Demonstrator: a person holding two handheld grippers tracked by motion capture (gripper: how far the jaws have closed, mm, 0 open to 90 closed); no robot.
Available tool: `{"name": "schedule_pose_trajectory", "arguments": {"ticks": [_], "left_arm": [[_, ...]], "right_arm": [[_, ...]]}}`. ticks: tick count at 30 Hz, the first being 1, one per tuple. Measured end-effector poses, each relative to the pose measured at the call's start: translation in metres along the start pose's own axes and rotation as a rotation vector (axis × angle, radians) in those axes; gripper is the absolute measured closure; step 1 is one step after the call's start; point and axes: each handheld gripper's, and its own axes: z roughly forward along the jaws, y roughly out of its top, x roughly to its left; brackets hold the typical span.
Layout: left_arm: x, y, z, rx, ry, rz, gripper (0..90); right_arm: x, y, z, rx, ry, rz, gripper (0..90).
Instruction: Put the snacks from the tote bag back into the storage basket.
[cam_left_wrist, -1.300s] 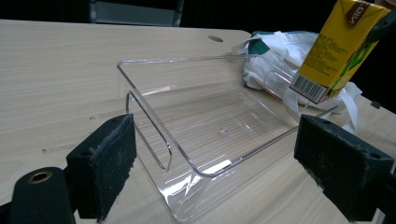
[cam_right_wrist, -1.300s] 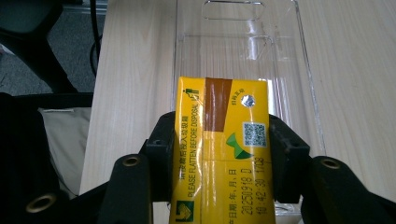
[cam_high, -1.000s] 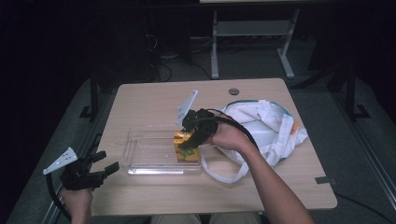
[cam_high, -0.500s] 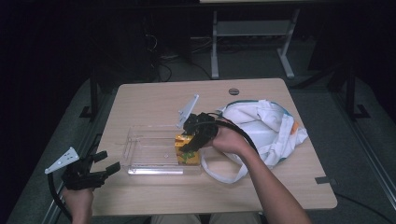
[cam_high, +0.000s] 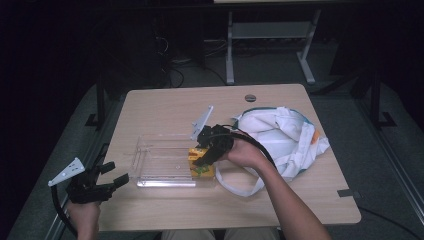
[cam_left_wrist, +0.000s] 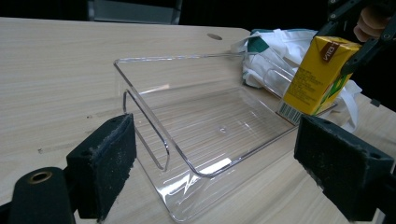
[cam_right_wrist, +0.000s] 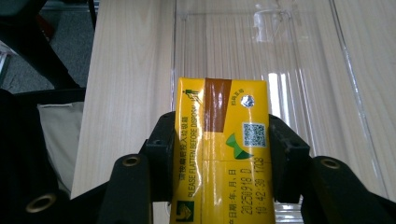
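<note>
over tray (cam_high: 165, 160), right gripper (cam_high: 207, 152) tilts carton (cam_high: 200, 162).

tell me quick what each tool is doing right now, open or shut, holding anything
Left tool: open, holding nothing, at the near end of the clear tray.
Right tool: shut on the yellow drink carton, at the tray's edge.

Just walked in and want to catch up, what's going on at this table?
A person is working with a gripper in each hand. The right gripper is shut on a yellow drink carton and holds it at the near end of a clear plastic tray, next to a white cloth bag. The left gripper waits open at the table's edge, pointing at the tray, holding nothing.
</note>
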Motion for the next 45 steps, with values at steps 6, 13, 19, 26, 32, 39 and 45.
{"name": "schedule_pose_trajectory", "arguments": {"ticks": [6, 13, 19, 26, 32, 39, 45], "left_arm": [[0.0, 0.0, 0.0, 0.001, 0.001, 0.004, 12.6], [0.0, 0.0, 0.0, 0.002, 0.001, 0.004, 12.6], [0.0, 0.0, -0.001, 0.003, 0.002, 0.004, 12.6], [0.0, 0.0, -0.001, 0.003, 0.001, 0.007, 12.6], [0.0, 0.0, -0.001, 0.003, 0.003, 0.007, 12.6], [0.0, 0.0, -0.001, 0.002, 0.003, 0.006, 12.6], [0.0, 0.0, -0.002, 0.0, 0.005, 0.005, 12.6]], "right_arm": [[0.0, -0.004, 0.003, 0.001, 0.005, 0.001, 52.0], [0.0, -0.006, 0.004, 0.001, 0.003, 0.002, 52.0], [0.0, -0.007, 0.007, 0.003, 0.004, 0.002, 52.0], [0.0, -0.009, 0.012, 0.008, 0.008, 0.002, 51.9], [0.001, -0.012, 0.014, 0.002, 0.005, 0.006, 51.9], [0.001, -0.013, 0.017, 0.002, 0.008, 0.007, 51.9], [0.001, -0.015, 0.019, 0.004, 0.013, 0.009, 51.8]]}}
